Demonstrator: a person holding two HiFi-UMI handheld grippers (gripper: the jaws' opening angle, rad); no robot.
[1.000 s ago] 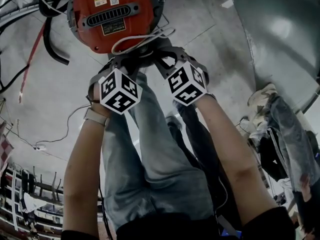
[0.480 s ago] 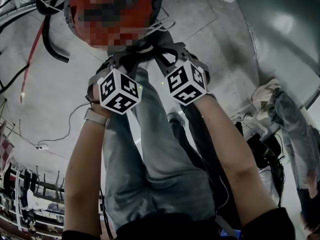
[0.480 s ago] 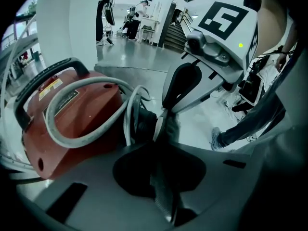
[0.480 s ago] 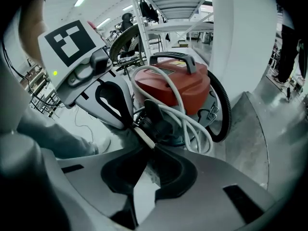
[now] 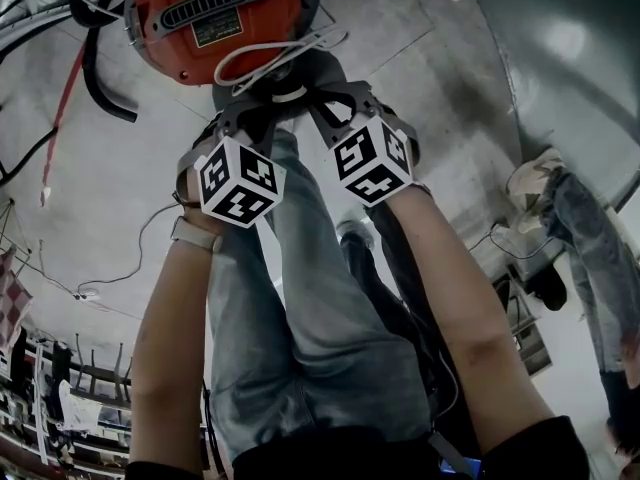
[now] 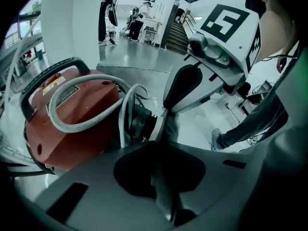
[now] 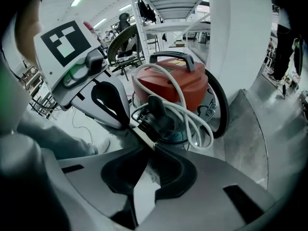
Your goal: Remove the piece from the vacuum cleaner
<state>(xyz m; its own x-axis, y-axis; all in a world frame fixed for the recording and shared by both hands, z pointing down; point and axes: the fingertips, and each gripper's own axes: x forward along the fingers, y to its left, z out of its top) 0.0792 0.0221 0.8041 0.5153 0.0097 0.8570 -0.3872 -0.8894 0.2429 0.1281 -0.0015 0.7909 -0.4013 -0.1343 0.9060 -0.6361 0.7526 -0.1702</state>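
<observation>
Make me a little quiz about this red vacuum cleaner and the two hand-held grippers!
1. Pick one: what colour is the round plastic vacuum cleaner? A) red B) blue C) green
2. True or false: a thick white cord lies looped on the vacuum cleaner.
3. Short answer: what do the left hand-held gripper and the right hand-held gripper both point at?

Key: 1. A. 2. True. 3. The black ribbed round piece on the vacuum cleaner.
</observation>
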